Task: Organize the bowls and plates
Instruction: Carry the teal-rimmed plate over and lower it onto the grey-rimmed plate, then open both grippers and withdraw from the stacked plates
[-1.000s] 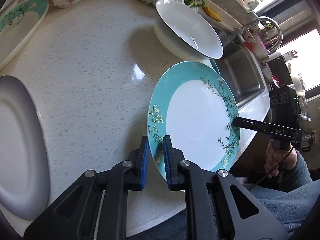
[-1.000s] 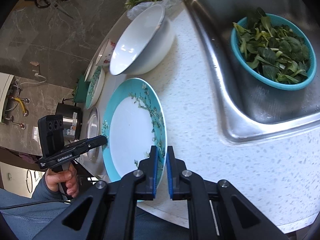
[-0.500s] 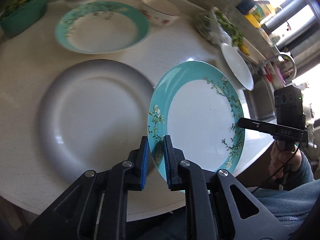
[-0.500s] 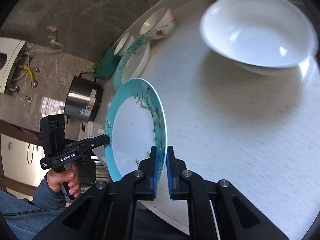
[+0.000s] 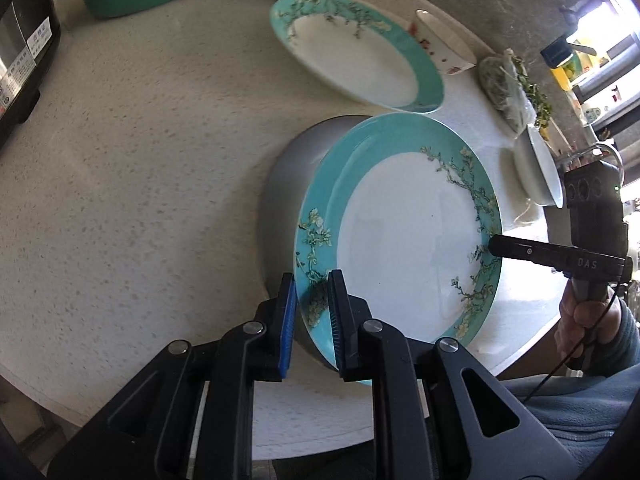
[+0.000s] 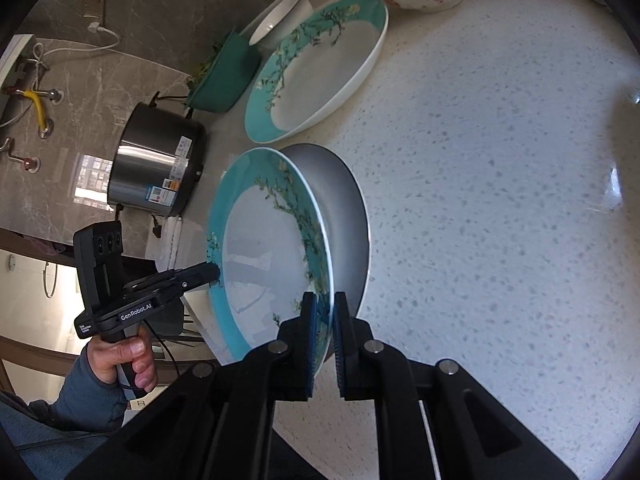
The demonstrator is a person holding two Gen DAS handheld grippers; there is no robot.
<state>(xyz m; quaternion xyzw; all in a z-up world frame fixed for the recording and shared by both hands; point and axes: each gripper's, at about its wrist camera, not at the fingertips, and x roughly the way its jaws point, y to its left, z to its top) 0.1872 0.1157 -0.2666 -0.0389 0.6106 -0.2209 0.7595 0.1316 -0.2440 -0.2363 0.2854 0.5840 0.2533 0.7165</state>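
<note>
Plates: we are counting three — one grey plate (image 5: 288, 168) lying on the counter (image 5: 140, 160), two teal-rimmed plates, one resting farther back (image 5: 352, 48), one (image 5: 404, 232) that we are holding tilted over the grey one. Bowls: three in the left view. Our left gripper (image 5: 312, 312) and right gripper (image 6: 324, 332) are each clamping the held plate's rim. A second ago this plate was hanging beside the sink; now the sink is gone from sight.

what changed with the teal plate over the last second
The teal plate, carried by both grippers, travelled from beside the sink across the counter and now hangs over the grey plate, near a second teal plate. Unchanged: left gripper and right gripper clamp opposite rims.
</note>
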